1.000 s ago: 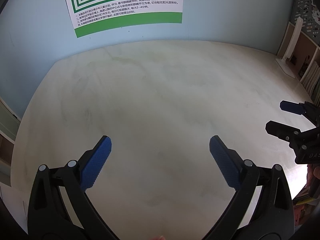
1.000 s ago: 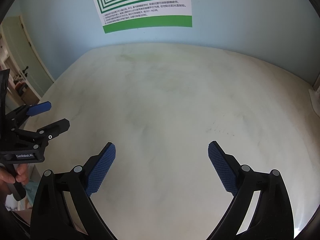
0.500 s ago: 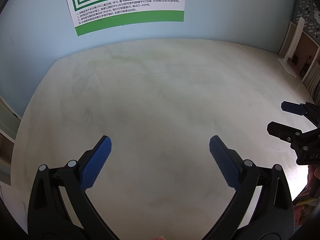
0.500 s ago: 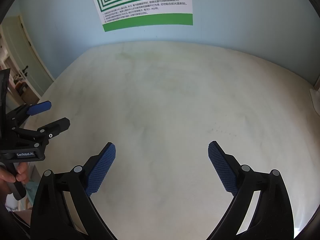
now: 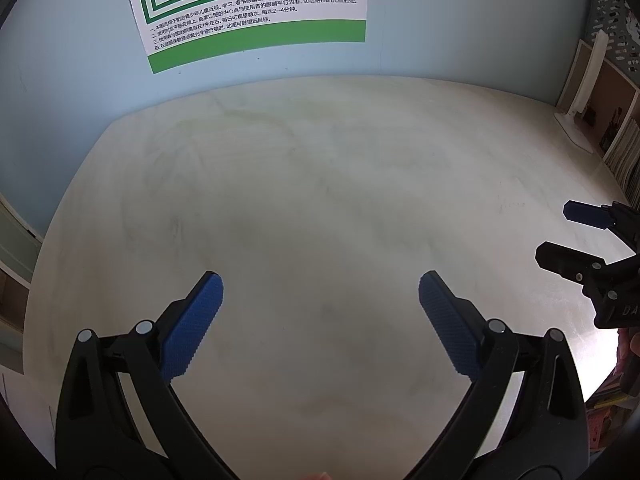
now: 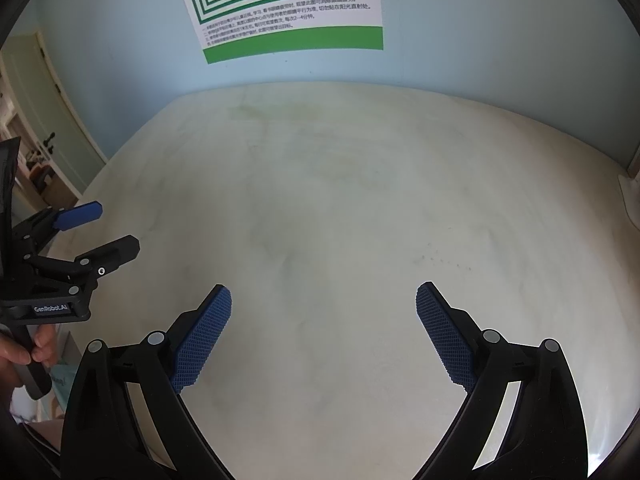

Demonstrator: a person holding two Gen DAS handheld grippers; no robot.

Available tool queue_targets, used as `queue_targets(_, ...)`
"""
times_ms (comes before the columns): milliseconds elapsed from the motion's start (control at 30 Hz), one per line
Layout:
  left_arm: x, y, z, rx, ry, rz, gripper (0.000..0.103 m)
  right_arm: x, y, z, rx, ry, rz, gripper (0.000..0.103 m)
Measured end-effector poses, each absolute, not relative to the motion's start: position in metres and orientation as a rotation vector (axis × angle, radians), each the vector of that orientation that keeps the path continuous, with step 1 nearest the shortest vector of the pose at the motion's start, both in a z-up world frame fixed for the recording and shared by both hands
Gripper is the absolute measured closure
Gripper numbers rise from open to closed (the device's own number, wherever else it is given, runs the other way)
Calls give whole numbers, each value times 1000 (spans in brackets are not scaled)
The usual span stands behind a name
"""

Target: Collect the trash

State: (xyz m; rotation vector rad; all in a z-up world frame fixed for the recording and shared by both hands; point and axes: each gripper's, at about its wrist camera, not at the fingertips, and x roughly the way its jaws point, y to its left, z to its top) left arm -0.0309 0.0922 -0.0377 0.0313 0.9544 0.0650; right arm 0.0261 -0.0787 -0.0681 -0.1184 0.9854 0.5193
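Both the left gripper [image 5: 320,292] and right gripper [image 6: 323,300] gape wide and empty above the pale cream table [image 5: 320,200]; with no trash in view there, closing risks grabbing nothing.

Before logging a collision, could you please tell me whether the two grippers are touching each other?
Apart. In the right wrist view, bare table shows between the left gripper and the right gripper; both are open and empty.

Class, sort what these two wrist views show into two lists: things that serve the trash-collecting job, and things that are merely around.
Serving the job:
left gripper, open, holding nothing
right gripper, open, holding nothing
No trash shows in either view.

Merely around:
table
green-striped poster on the wall
books at the right edge
door at the left
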Motion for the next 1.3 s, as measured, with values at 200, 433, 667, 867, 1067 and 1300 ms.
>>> queue_targets(200,-31,92,-39,29,962,62,7,28,-79,-69,-107,987,514,10)
queue_targets(433,-28,91,-39,27,968,68,7,29,-80,-71,-103,994,511,10)
queue_targets(667,-26,91,-39,27,975,66,7,30,-80,-72,-103,997,509,10)
queue_targets(867,-25,91,-41,24,988,62,7,31,-80,-72,-104,998,507,10)
queue_targets(1067,-24,93,-43,26,1015,54,7,33,-80,-75,-99,1005,505,10)
queue_targets(1300,-19,92,-49,38,1043,60,7,35,-81,-79,-95,1020,503,10)
